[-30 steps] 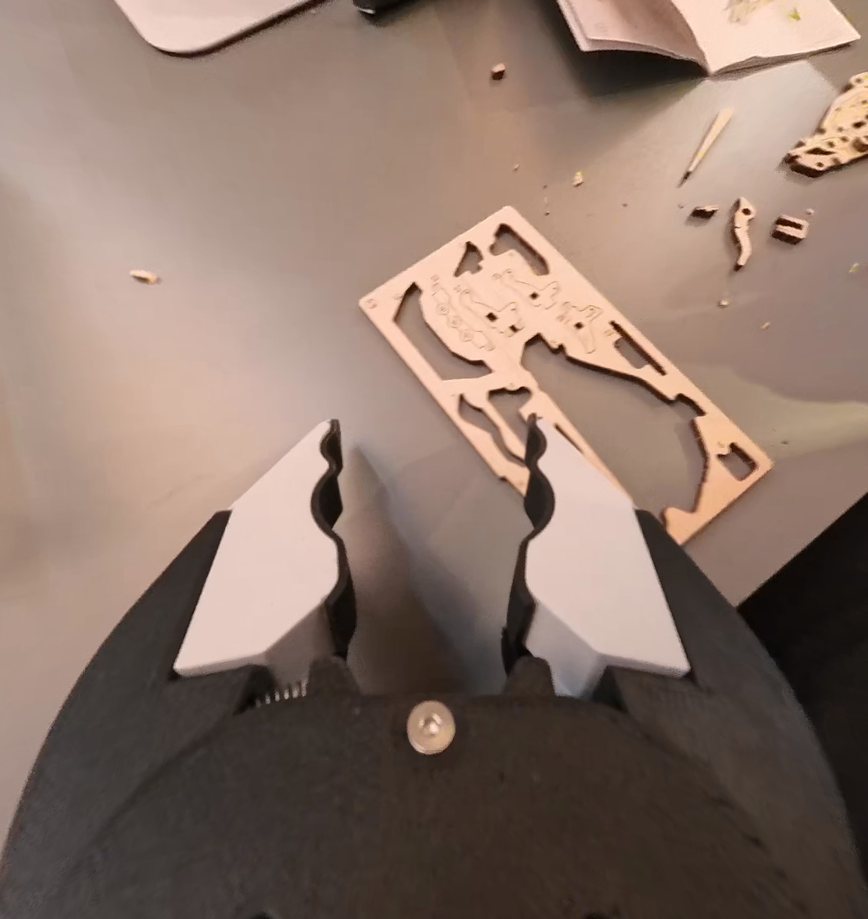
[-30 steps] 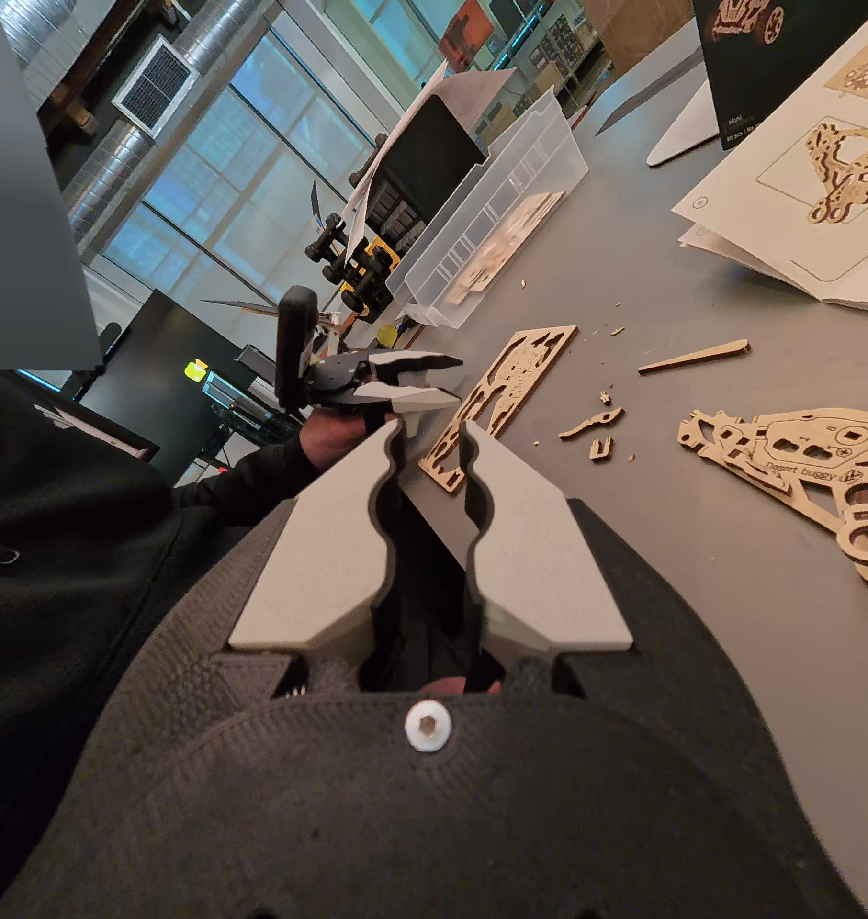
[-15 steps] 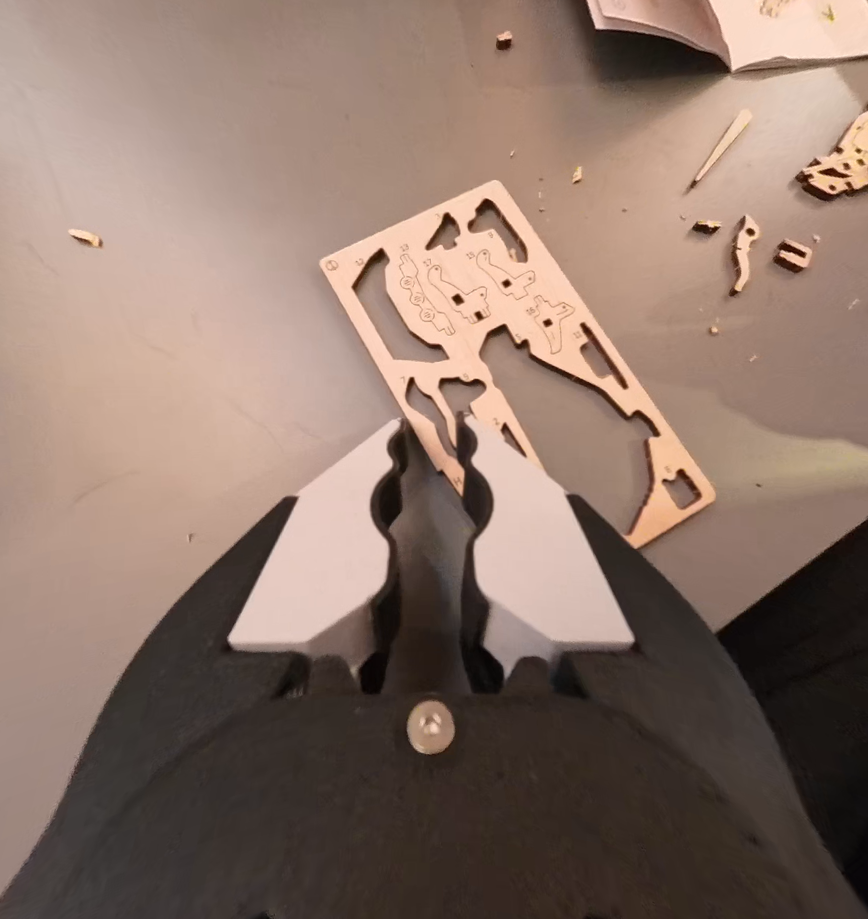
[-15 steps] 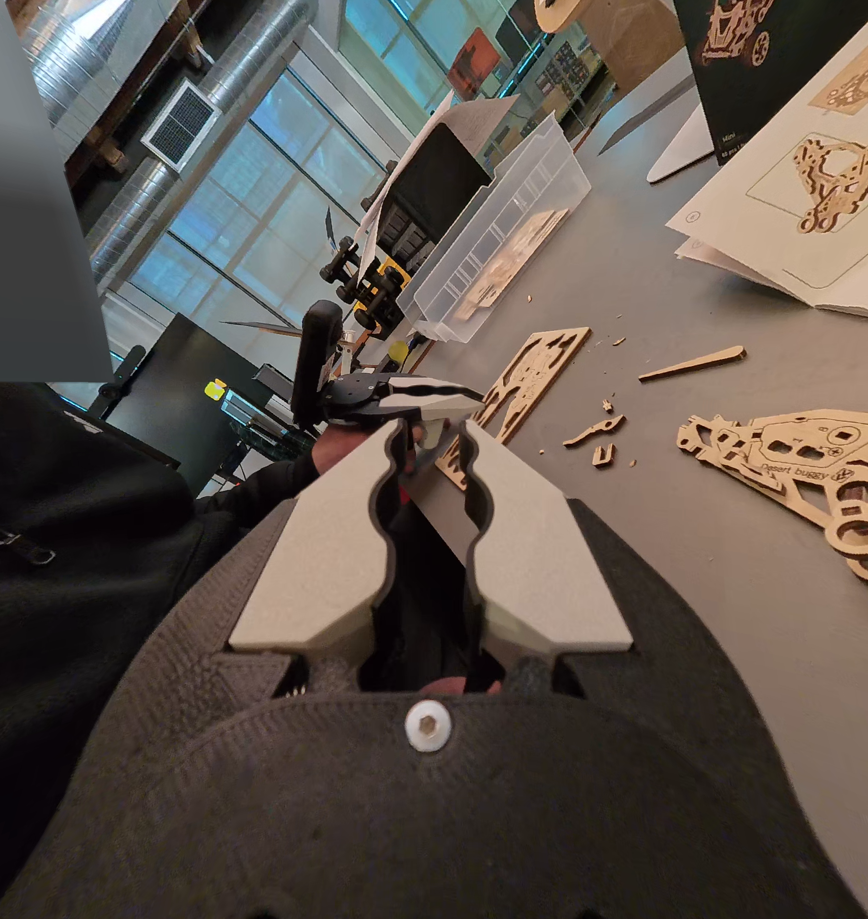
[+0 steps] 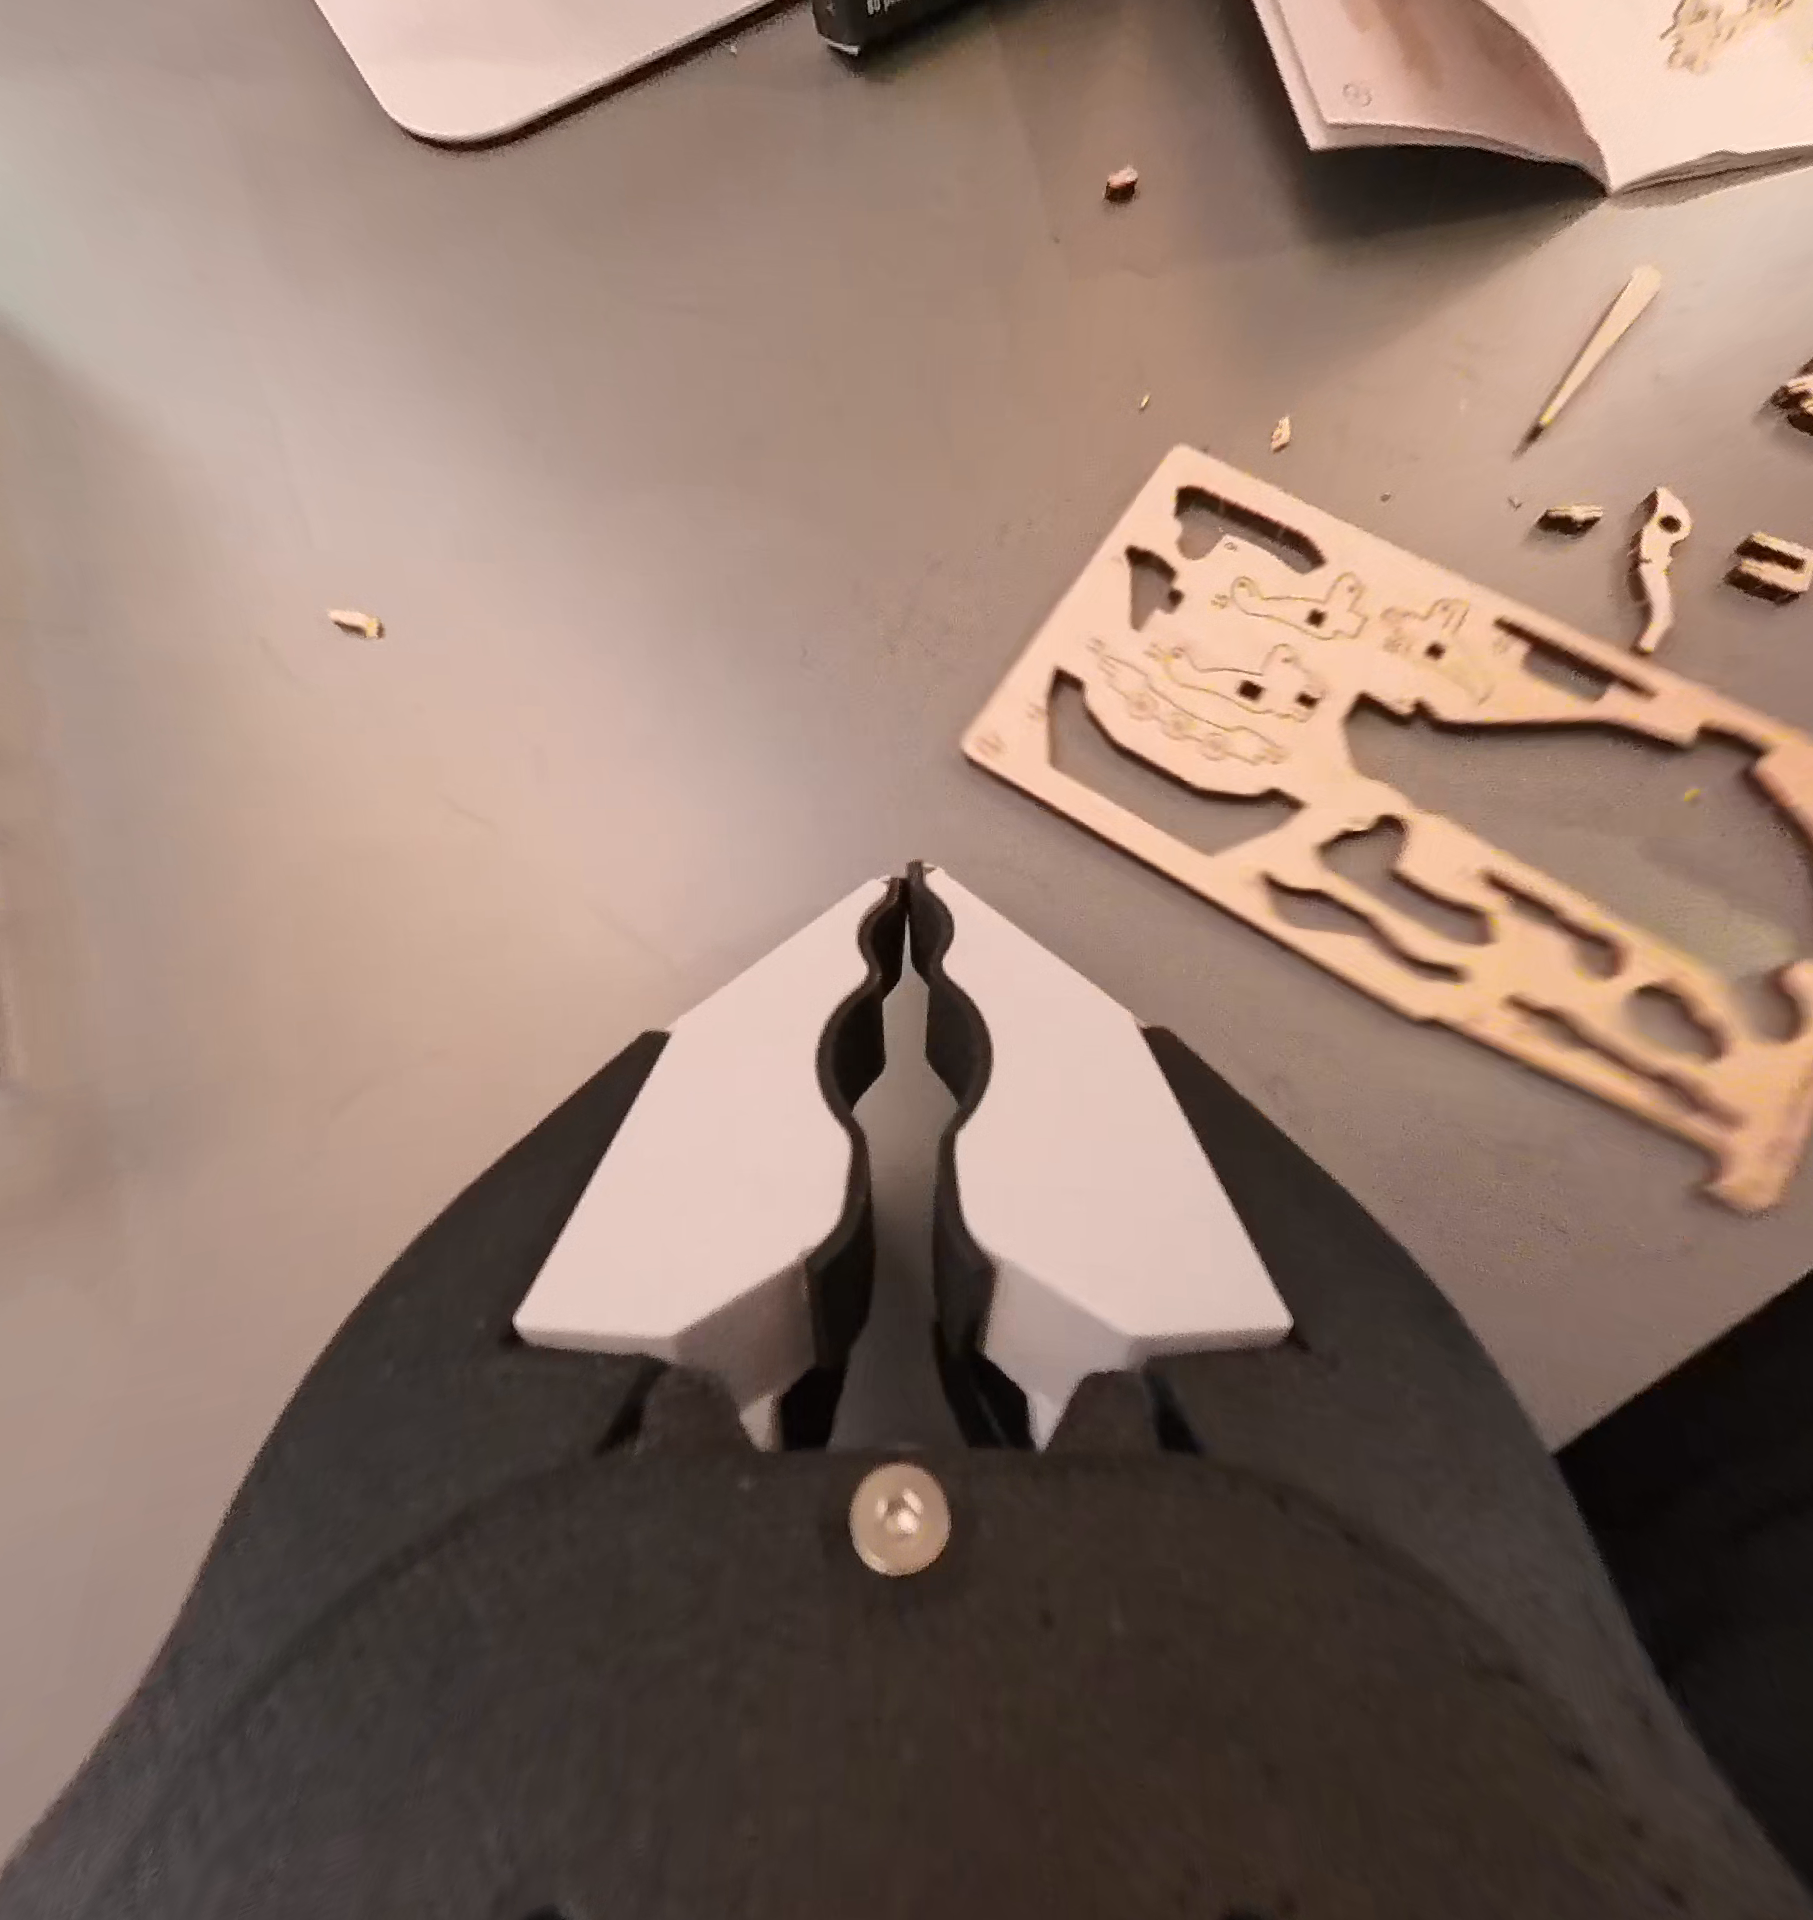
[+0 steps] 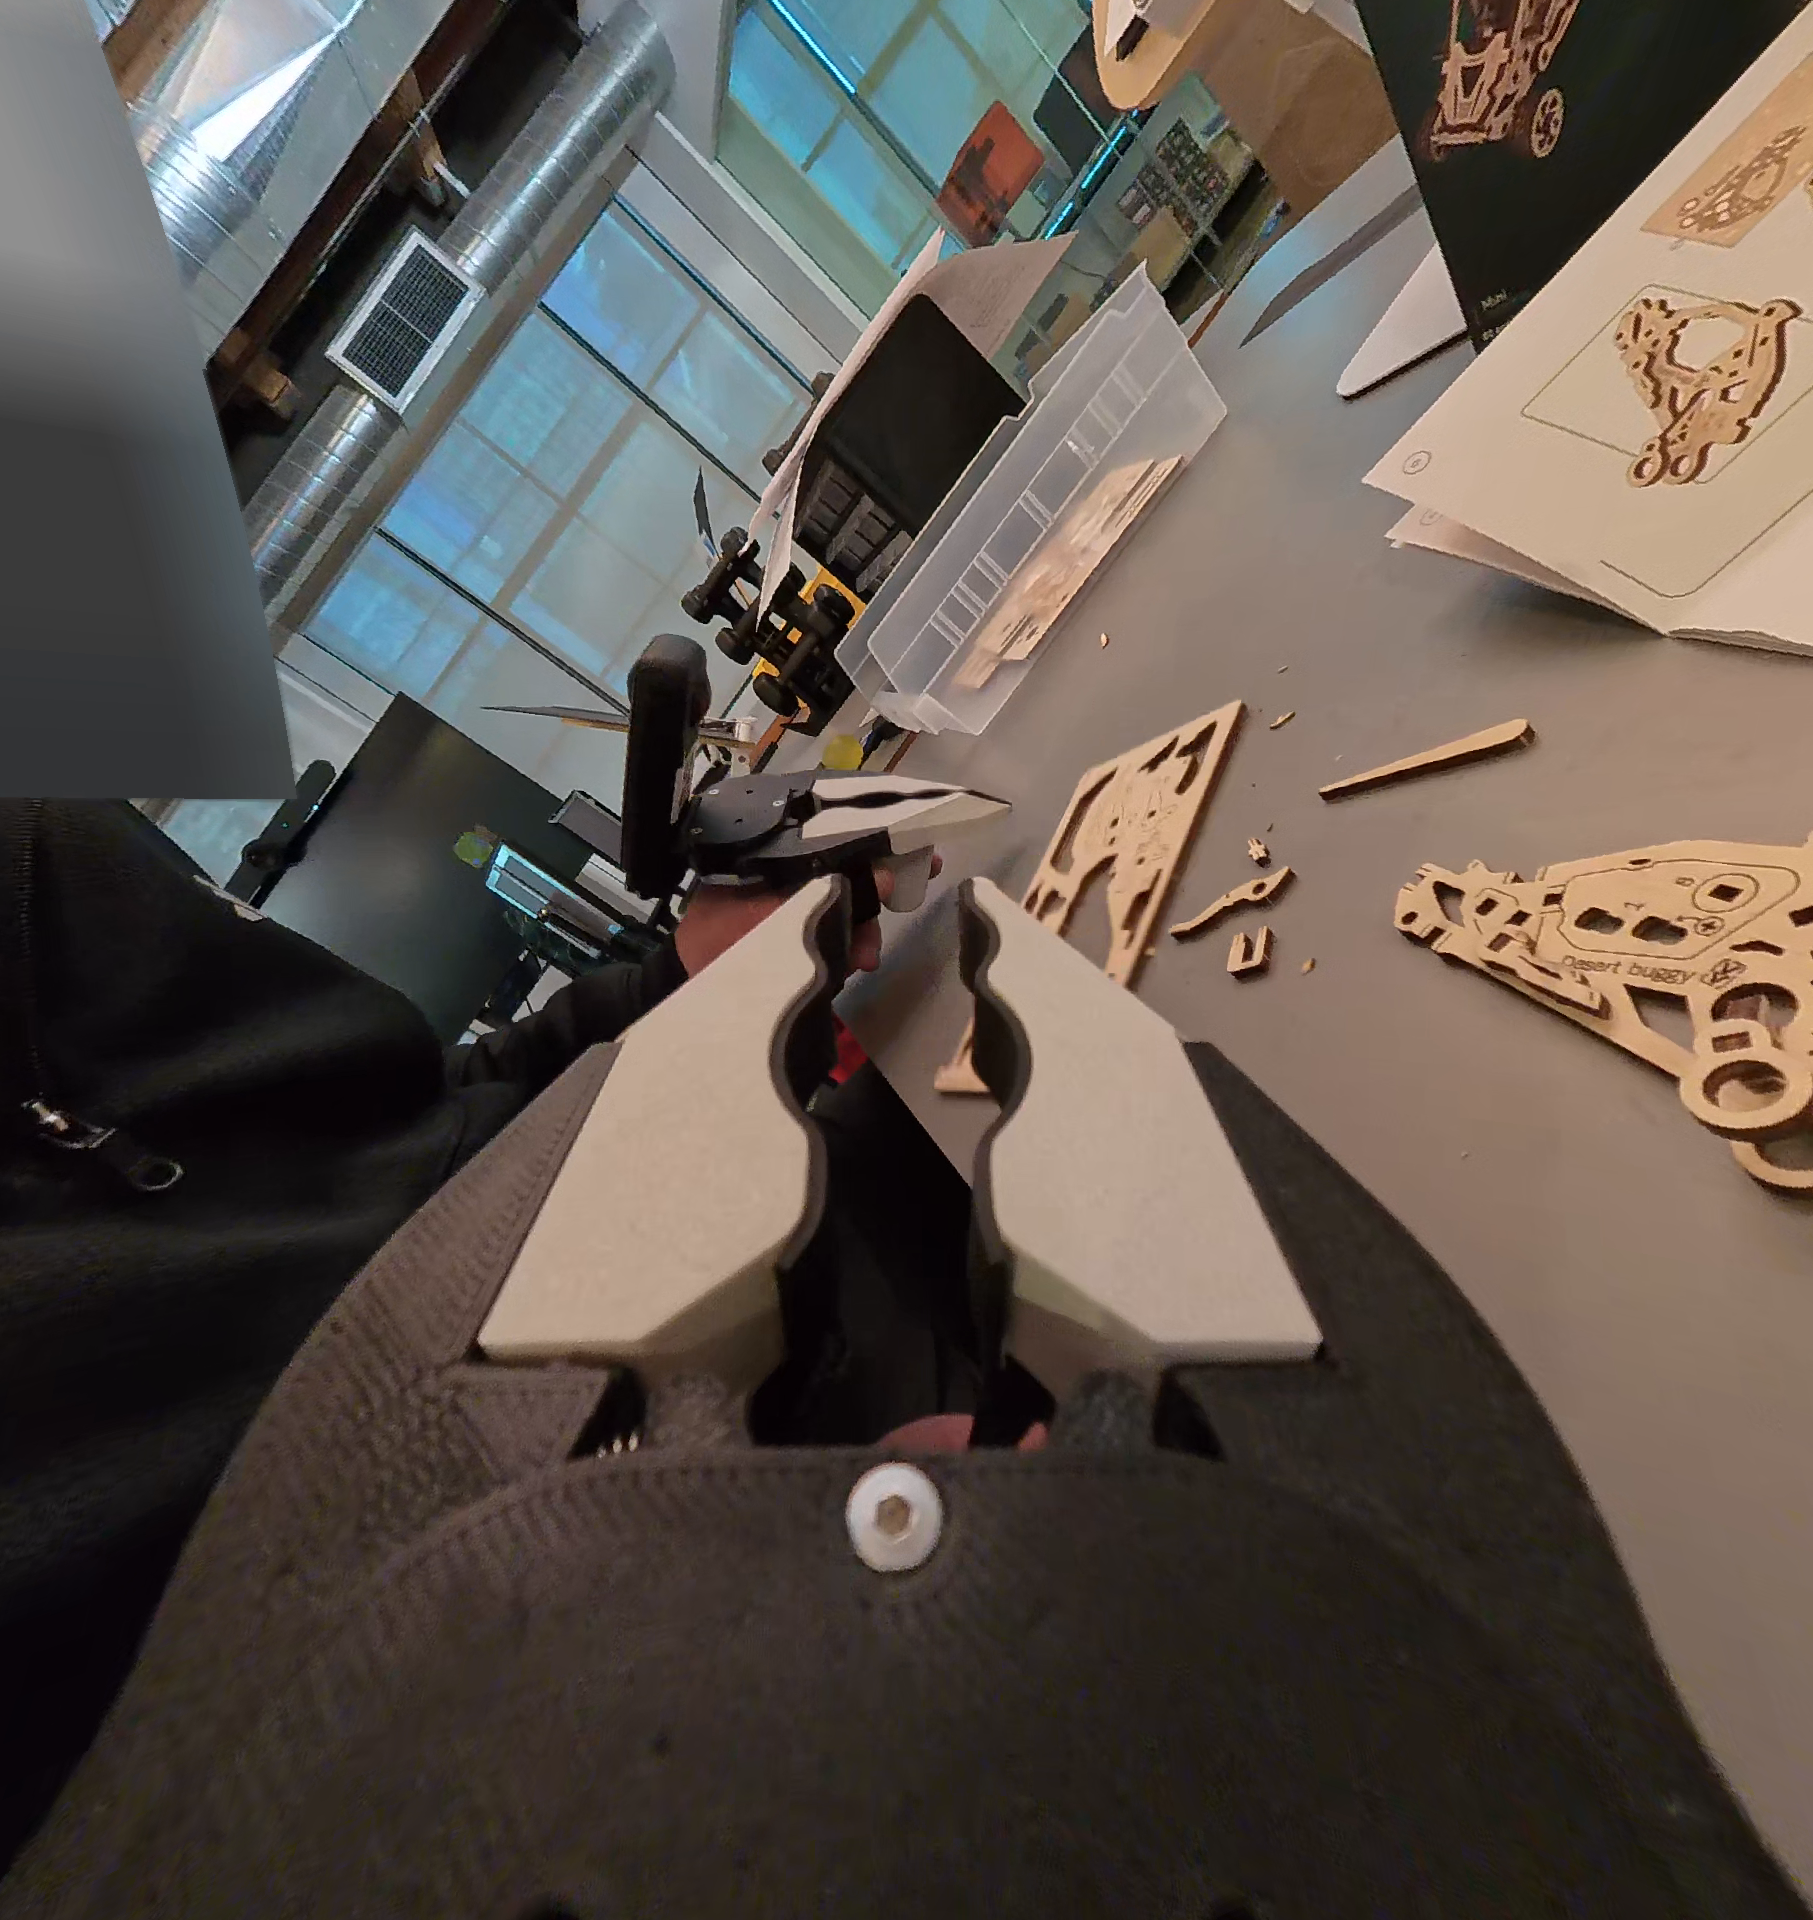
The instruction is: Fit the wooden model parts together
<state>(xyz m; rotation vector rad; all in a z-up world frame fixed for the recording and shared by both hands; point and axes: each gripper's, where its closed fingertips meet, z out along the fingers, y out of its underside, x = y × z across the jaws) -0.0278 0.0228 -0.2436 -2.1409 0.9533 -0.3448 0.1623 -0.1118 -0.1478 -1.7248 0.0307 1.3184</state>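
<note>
Hovering above the grey worktop (image 5: 569, 520), the left hand-held gripper (image 5: 910, 878) has its tips pressed together on nothing; the right hand-held gripper (image 6: 902, 894) stands narrowly parted and empty. A pale plywood parts sheet (image 5: 1453, 831), riddled with cut-outs, lies flat to the left gripper's right. The part-built wooden model (image 6: 1660, 935) sits farther off, cut by the frame edge.

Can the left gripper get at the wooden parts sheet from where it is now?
Probably yes. The left gripper, its jaws shut on nothing, sits beside the wooden parts sheet, with bare grey table between them. It would need to open first.
</note>
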